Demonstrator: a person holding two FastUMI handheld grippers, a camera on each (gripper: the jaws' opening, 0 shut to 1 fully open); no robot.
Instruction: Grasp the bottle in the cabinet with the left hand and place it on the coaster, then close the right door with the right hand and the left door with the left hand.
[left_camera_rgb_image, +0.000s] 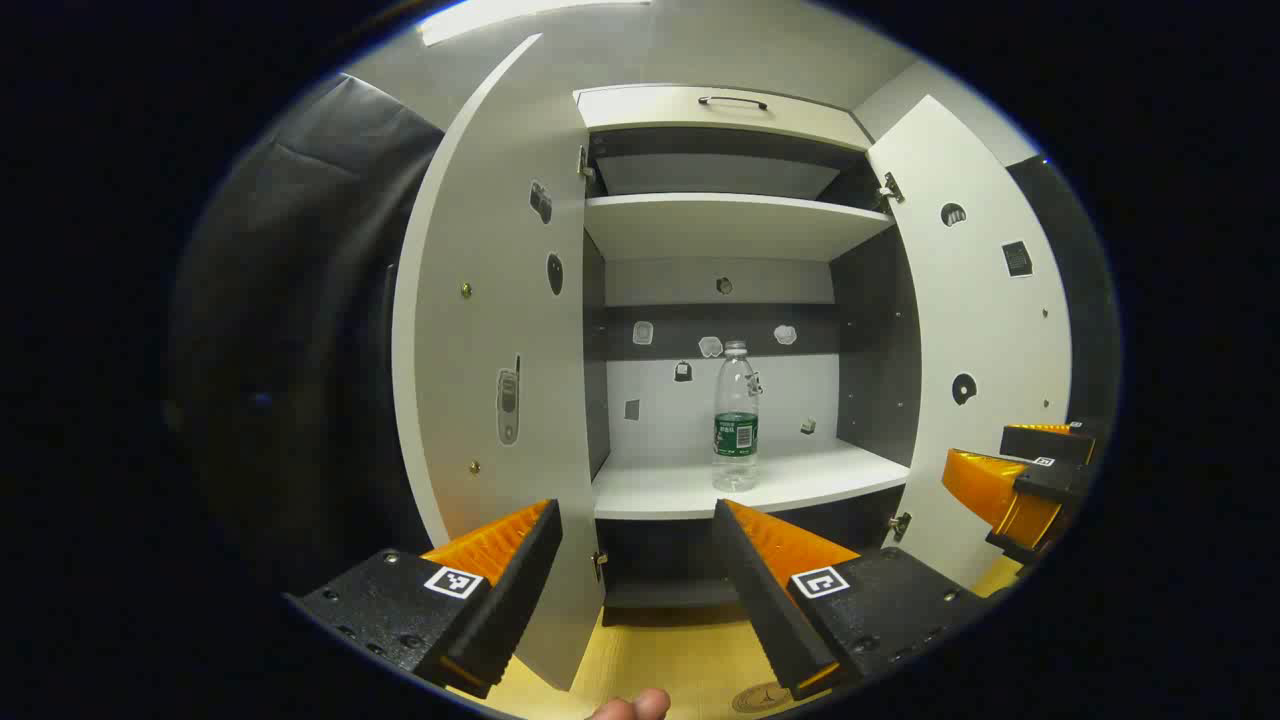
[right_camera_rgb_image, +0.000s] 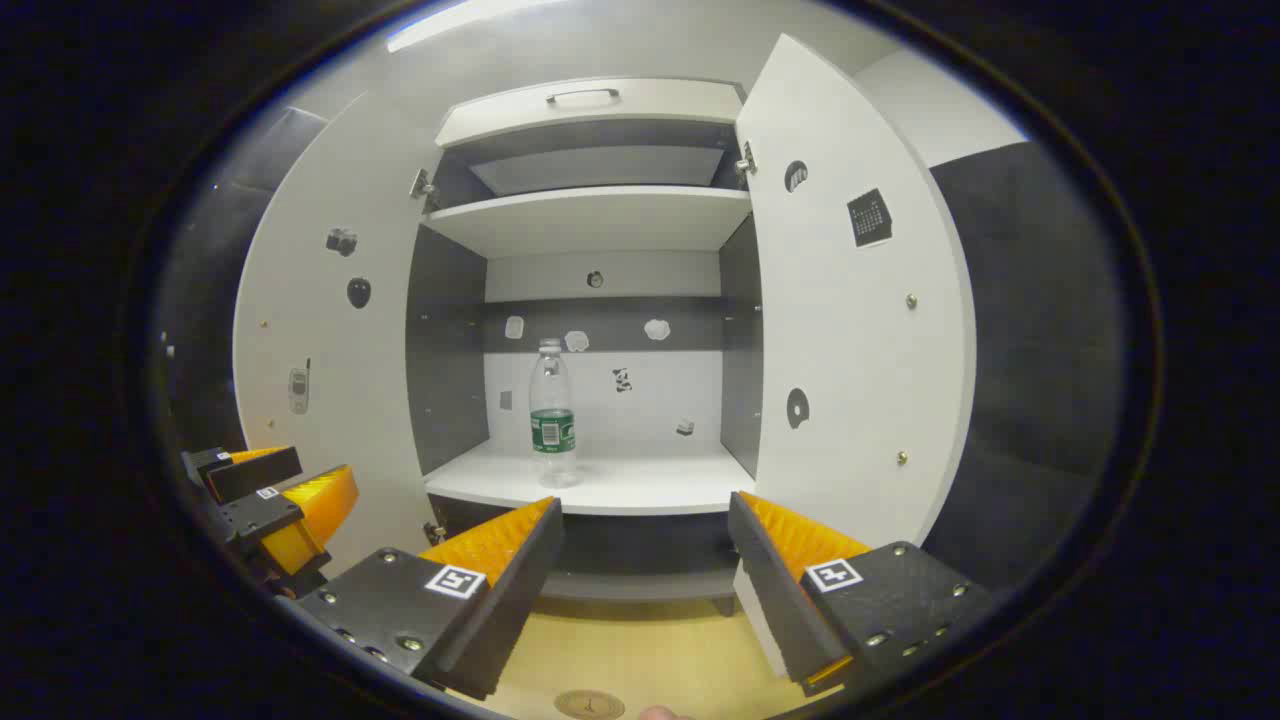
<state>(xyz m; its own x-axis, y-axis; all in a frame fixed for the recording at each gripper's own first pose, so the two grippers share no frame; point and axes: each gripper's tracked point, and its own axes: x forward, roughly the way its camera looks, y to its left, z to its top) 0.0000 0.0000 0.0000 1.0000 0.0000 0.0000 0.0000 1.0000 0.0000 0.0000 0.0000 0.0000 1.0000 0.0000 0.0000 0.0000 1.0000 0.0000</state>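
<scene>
My left gripper (left_camera_rgb_image: 637, 545) is wide apart and holds nothing, and the bottle (left_camera_rgb_image: 736, 418) stands on the cabinet shelf (left_camera_rgb_image: 650, 490) at 12 o'clock, so I think I should go straight in and squeeze its middle gently.

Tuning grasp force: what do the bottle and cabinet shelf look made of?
Bottle: looks like thin clear plastic, glossy; the back wall shows through it, with a printed label band. Shelf: probably laminated board, smooth matte white, flat square edge.
</scene>
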